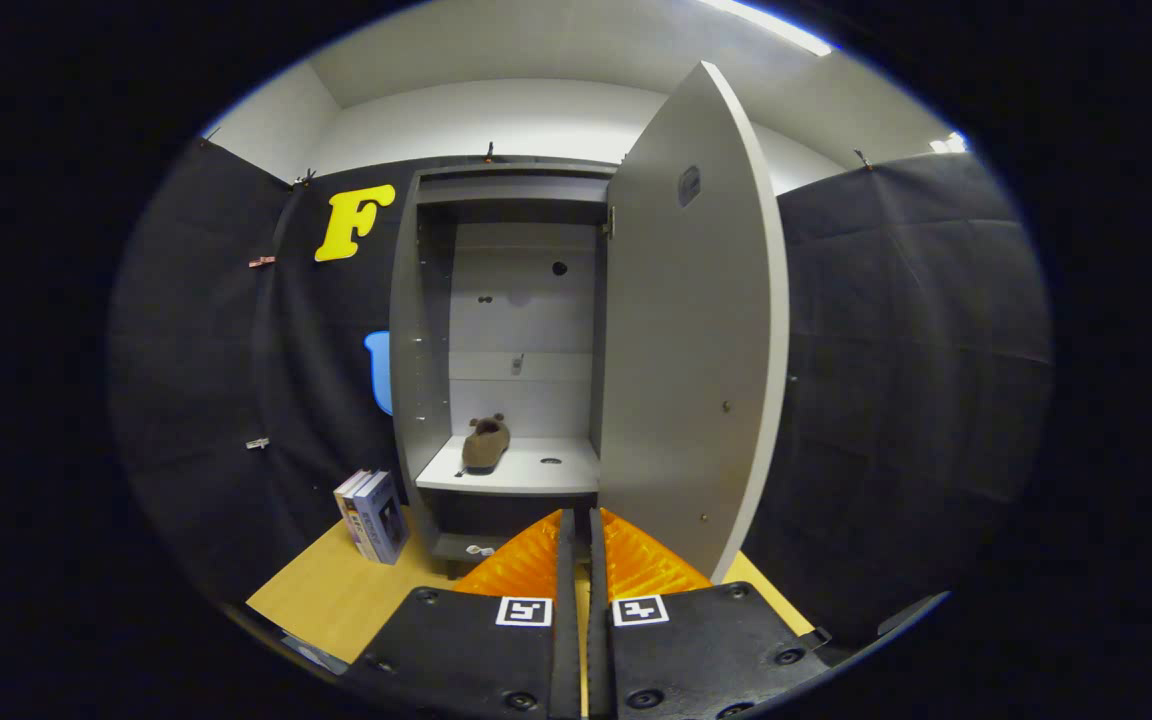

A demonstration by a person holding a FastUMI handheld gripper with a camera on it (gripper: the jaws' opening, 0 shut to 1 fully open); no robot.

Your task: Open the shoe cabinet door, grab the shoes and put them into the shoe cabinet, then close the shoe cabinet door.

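Here, tool: the tool (581,530) is sitting with its two fingers (526,560) drawn almost together, only a thin slit showing between them, and nothing is being held in that slit.
Just ahead of the tool: the fingertips are pointing at the base of the shoe cabinet (426,330), close to the lower edge of the open door (691,330).
Door: it is standing swung wide on hinges at the cabinet's right side, its inner face turned toward the tool, its bottom corner hanging just beside the right finger.
In the way: the open door is screening the right part of the cabinet; the route straight ahead to the shelf (536,470) is lying open.
Shoe: a brown fuzzy slipper (485,443) is resting on the shelf inside the cabinet, toward its left side, beyond the fingertips.
Shoe axis: its long axis is running front to back, slightly slanted, one end facing the cabinet's back panel and the other facing the shelf's front edge; which end is the toe I cannot tell.
Worktop: a light wooden worktop (336,590) is carrying the cabinet.
Other things: a couple of upright boxes (374,515) are leaning on the worktop just left of the cabinet, against the dark cloth wall (896,380).
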